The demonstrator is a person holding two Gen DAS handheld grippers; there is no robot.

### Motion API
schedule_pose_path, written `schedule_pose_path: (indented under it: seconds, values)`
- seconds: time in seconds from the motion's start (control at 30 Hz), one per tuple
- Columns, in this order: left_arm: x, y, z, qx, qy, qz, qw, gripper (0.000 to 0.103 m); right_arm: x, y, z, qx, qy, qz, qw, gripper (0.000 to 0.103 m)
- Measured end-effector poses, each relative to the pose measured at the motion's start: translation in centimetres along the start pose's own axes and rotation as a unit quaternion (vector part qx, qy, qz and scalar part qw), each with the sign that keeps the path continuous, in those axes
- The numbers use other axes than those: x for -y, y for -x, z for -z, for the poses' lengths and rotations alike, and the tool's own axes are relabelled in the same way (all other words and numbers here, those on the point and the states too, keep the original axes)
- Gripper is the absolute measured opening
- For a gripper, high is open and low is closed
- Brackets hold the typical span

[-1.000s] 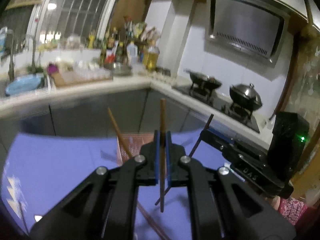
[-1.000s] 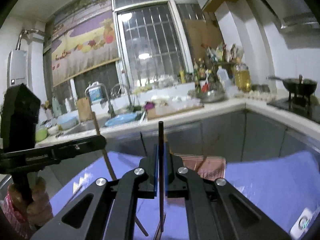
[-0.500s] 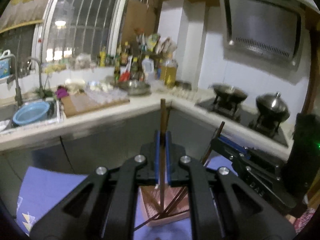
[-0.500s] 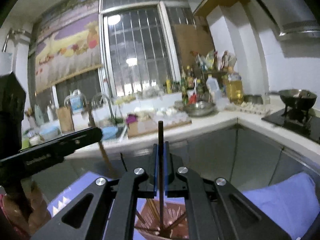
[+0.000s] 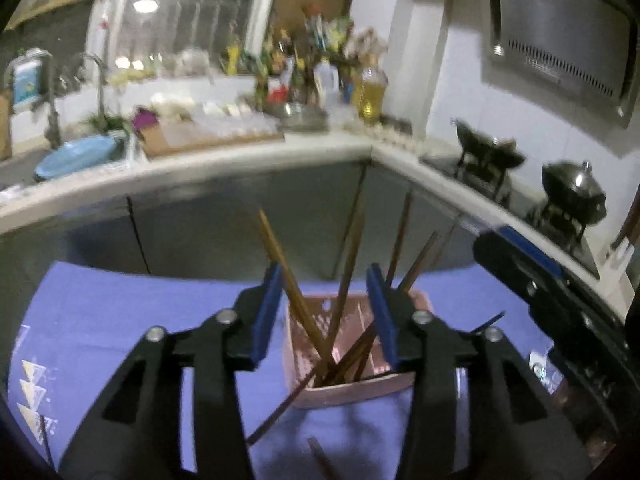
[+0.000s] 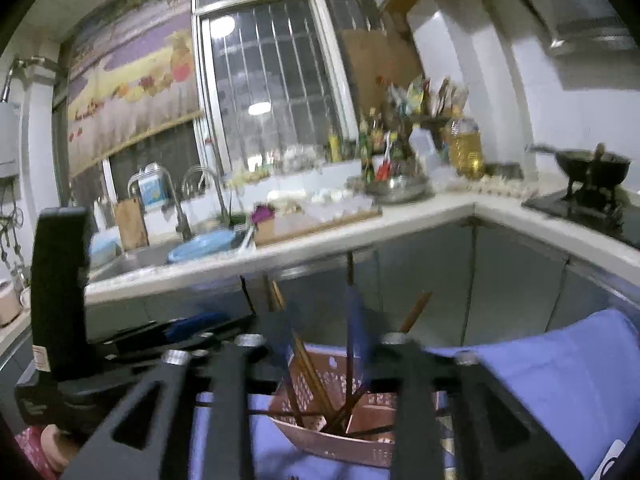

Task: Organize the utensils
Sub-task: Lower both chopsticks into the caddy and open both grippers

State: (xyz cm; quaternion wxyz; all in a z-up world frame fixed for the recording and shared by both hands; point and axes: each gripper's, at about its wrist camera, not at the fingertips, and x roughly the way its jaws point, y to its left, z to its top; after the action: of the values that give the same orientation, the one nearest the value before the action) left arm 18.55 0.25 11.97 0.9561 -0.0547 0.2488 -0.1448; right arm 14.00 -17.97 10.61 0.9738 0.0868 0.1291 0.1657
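Chopsticks (image 5: 344, 300) stand together in the pink basket (image 5: 400, 384), which sits on the blue cloth (image 5: 100, 320) in front of the kitchen counter (image 5: 200, 168). They lean in different directions because the basket is wide and only its walls hold them up. Both grippers are above the basket, so that a stick let go from either one falls inside. The left gripper (image 5: 322, 312) has just been opening; its jaws now stand about half apart and the pads (image 5: 266, 312) press on nothing, though several sticks rise in the gap between them. The right gripper (image 6: 320, 344) has also just been opening; it is blurred, but its blue pads are clearly separated and they hold no stick. Two more chopsticks (image 5: 276, 416) lie on the cloth before the basket, one with its end against the basket's front. I judge these are still to be collected.
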Motion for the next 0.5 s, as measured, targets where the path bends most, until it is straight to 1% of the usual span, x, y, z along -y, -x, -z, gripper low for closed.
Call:
schedule_pose_path:
  seconds: [0.03,0.17,0.23,0.27,0.3,0.33,0.37,0.43,0.47,0.5]
  values:
    - [0.1,1.5,-0.2,0.020,-0.002,-0.004,0.9998,0.046,-0.3,1.0,-0.3,0.016,0.005,-0.001,1.000,0.054]
    - [0.2,6.3,-0.6,0.072,-0.003,-0.002,0.9974,0.046,-1.1,4.4,-0.7,0.043,0.009,-0.016,0.999,0.054]
    - [-0.1,9.1,0.0,0.094,0.000,0.005,0.9956,0.046,-1.4,6.6,0.5,0.048,0.002,-0.026,0.999,0.054]
    - [-0.4,10.2,0.6,0.102,0.003,0.010,0.9947,0.046,-1.4,7.3,1.1,0.046,-0.001,-0.029,0.999,0.054]
    - [-0.9,11.6,1.7,0.109,0.007,0.016,0.9939,0.047,-1.3,8.2,2.4,0.038,-0.006,-0.033,0.999,0.054]
    - [-1.4,12.4,2.8,0.110,0.010,0.020,0.9937,0.049,-1.2,8.7,4.1,0.021,-0.012,-0.036,0.999,0.054]
    - [-2.1,13.3,4.7,0.105,0.013,0.021,0.9942,0.052,-1.2,9.0,5.4,0.005,-0.014,-0.037,0.999,0.054]
    - [-3.1,13.4,7.7,0.078,0.019,0.024,0.9964,0.053,-1.3,8.8,9.6,-0.060,-0.017,-0.031,0.998,0.053]
    - [-3.7,13.0,9.5,0.057,0.024,0.023,0.9978,0.053,-1.3,8.4,11.5,-0.093,-0.017,-0.030,0.995,0.046]
    - [-4.3,12.2,12.2,0.015,0.032,0.016,0.9992,0.053,-1.4,7.7,14.1,-0.140,-0.019,-0.030,0.990,0.035]
